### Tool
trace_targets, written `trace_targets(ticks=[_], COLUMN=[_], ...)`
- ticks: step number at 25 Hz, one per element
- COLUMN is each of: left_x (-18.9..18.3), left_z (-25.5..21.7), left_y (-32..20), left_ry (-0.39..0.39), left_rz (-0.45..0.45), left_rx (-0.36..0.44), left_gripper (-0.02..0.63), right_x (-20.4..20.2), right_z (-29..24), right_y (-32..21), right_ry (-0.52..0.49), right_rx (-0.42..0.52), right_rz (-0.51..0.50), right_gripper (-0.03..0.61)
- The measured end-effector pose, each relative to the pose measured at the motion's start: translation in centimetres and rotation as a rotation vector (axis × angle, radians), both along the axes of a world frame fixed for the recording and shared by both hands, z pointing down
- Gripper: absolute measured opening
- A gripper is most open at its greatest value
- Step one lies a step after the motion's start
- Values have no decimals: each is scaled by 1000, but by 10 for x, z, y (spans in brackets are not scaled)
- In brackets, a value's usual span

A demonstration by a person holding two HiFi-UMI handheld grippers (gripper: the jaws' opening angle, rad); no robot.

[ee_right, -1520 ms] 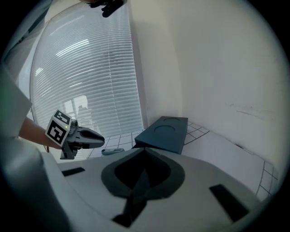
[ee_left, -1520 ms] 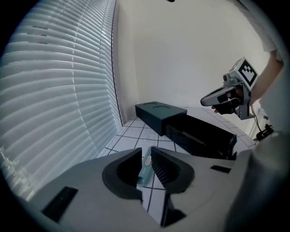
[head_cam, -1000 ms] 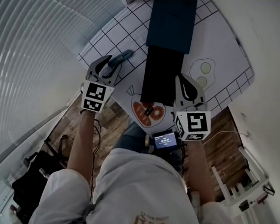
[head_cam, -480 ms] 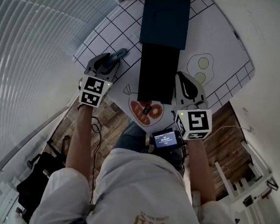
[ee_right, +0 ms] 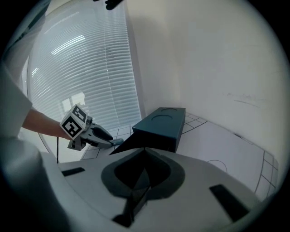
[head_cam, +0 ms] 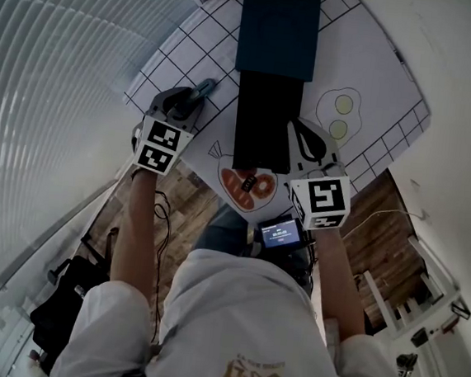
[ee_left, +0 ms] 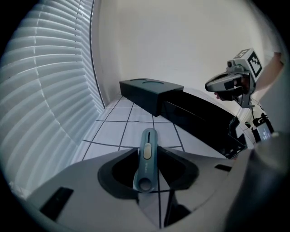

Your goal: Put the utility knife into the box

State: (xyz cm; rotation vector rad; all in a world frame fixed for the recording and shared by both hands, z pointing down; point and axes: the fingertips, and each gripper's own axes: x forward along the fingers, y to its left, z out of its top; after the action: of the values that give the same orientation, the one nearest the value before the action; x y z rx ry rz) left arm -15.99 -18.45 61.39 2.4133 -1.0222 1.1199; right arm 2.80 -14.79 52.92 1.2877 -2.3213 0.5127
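Grey-blue plastic utility knife point(ee_left: 146, 163) flat on white gridded worktop point(head_cam: 191, 47), 9 o'clock of open dark rectangular box point(head_cam: 277, 30). Left gripper point(ee_left: 147, 147) straddles it, fingers spread, just closing inward. Right gripper point(ee_right: 145, 148) at box's 4 o'clock, fingers pressed together.

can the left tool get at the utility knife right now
Probably yes: the utility knife lies on the mat between the jaws of the left tool. The jaws have just been closing, nothing blocks them, and they seem not to press it yet.
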Motion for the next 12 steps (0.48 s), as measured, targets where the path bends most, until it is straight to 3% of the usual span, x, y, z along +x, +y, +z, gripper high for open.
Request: trace_targets(ticks=[8, 12], left_x=[6, 9], left_z=[-8, -16], left_y=[11, 16], left_ry=[47, 121], left_rz=[-16, -51], left_rx=[-8, -12], left_gripper=[138, 138], right_x=[-20, -25], right_z=[14, 17], right_y=[-3, -5], right_ry=[33, 35], right_rx=[-39, -37], right_rz=[-63, -74], right_gripper=[8, 8])
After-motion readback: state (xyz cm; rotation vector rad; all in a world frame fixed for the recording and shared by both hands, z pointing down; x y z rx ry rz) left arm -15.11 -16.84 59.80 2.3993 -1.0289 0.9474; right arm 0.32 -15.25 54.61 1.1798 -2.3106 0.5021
